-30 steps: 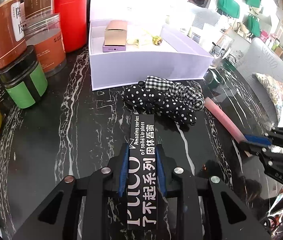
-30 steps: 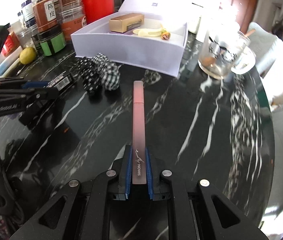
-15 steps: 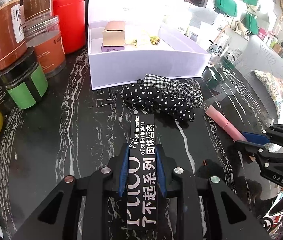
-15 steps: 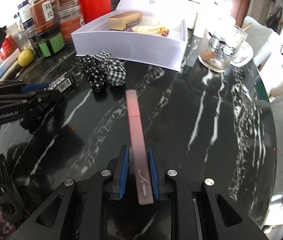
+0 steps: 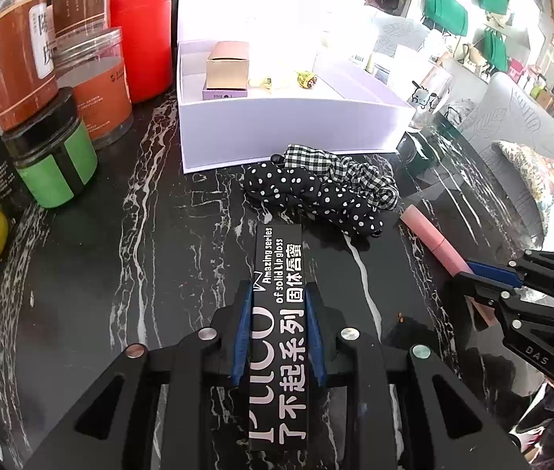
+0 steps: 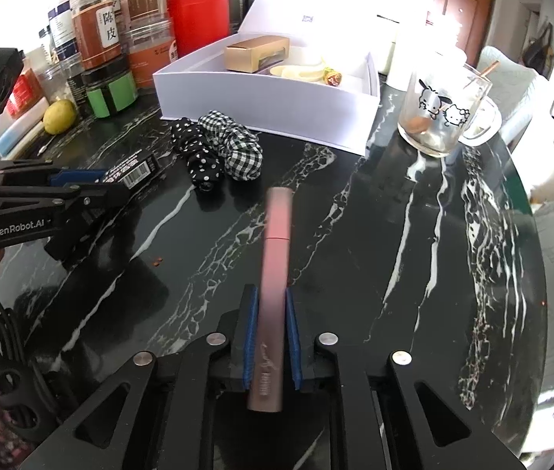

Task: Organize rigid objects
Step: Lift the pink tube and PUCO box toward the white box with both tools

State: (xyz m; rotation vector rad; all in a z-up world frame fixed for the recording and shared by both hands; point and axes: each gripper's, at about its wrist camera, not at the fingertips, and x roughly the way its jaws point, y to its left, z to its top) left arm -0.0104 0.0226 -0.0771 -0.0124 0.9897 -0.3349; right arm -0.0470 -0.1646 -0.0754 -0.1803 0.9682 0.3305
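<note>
**Both claws loaded above the marble**

You're clamping the left gripper (image 5: 278, 325) on the long black lip-gloss carton with white lettering (image 5: 278, 337), holding it above the black white-veined marble table (image 5: 120, 254). Your right gripper (image 6: 271, 333) is squeezing the slim pink cosmetic tube (image 6: 273, 274), nose raised. The open white cardboard box (image 6: 269, 113) is sitting beyond the polka-dot and gingham scrunchies (image 6: 218, 152).

Bright backlight glare, fisheye-warped edges

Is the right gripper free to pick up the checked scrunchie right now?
Probably not: the right gripper is shut on the pink tube. The path to the checked scrunchie looks clear.
</note>
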